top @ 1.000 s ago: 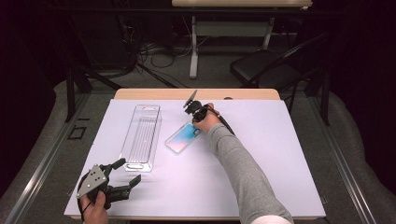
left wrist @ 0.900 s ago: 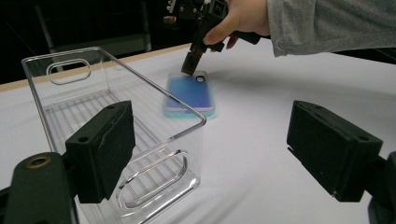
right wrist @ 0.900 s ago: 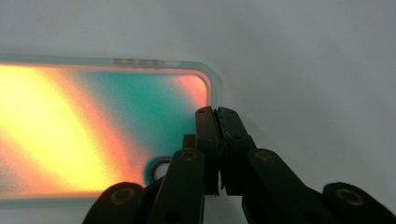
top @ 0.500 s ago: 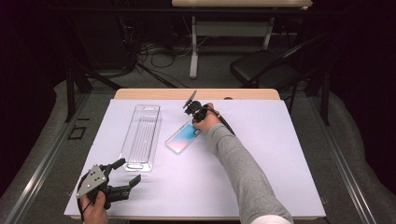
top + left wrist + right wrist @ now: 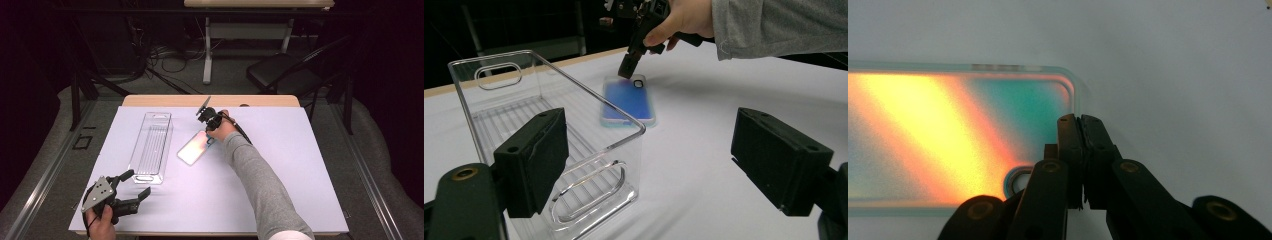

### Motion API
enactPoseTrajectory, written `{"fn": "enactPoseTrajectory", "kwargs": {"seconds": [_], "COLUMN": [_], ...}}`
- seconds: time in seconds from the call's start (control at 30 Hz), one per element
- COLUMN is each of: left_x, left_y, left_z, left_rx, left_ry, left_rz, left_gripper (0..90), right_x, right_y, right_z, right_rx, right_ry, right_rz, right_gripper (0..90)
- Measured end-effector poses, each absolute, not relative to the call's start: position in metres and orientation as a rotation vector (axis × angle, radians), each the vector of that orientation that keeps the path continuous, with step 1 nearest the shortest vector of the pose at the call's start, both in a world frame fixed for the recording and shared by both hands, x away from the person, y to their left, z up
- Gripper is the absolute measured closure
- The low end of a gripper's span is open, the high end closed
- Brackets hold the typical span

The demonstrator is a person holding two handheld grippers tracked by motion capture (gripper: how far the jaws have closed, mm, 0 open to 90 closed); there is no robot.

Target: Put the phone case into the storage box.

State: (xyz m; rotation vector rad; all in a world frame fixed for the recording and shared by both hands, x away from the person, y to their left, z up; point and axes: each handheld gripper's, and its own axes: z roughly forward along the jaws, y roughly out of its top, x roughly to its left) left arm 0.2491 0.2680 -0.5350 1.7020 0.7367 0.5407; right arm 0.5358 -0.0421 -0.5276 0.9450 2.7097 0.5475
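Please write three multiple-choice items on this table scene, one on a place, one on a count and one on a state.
1. Where does the phone case lie?
A. inside the clear bin
B. on the white table, right of the clear bin
C. on the chair

2. How many clear bins stand on the table?
A. one
B. two
C. three

3. How do the jaws of the left gripper stand?
A. shut on the bin's rim
B. shut on nothing
C. wide apart, holding nothing

Answers: 1 B, the high view shows the case flat on the table beside the clear bin. 2 A, a single bin stands there. 3 C, the left gripper view shows its two pads far apart with only table between them.
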Motion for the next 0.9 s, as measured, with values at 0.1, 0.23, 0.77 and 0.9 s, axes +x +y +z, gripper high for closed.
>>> {"fn": "enactPoseTrajectory", "kwargs": {"seconds": [0.1, 0.23, 0.77, 0.9], "left_x": [0.249, 0.249, 0.249, 0.249], "left_y": [0.268, 0.268, 0.268, 0.267], "left_z": [-0.535, -0.535, -0.533, -0.533], "left_rx": [1.703, 1.699, 1.702, 1.711], "left_ry": [0.737, 0.732, 0.751, 0.750], "left_rz": [0.538, 0.530, 0.537, 0.541], "left_gripper": [15.9, 15.8, 15.9, 15.9], "right_x": [0.536, 0.536, 0.524, 0.519], "right_y": [-0.044, -0.047, -0.045, -0.047], "right_z": [-0.526, -0.522, -0.504, -0.499], "right_rx": [0.948, 0.945, 0.885, 0.855], "right_ry": [2.708, 2.711, 2.689, 2.679], "right_rz": [0.556, 0.566, 0.619, 0.646], "right_gripper": [88.6, 88.6, 88.7, 88.6]}}
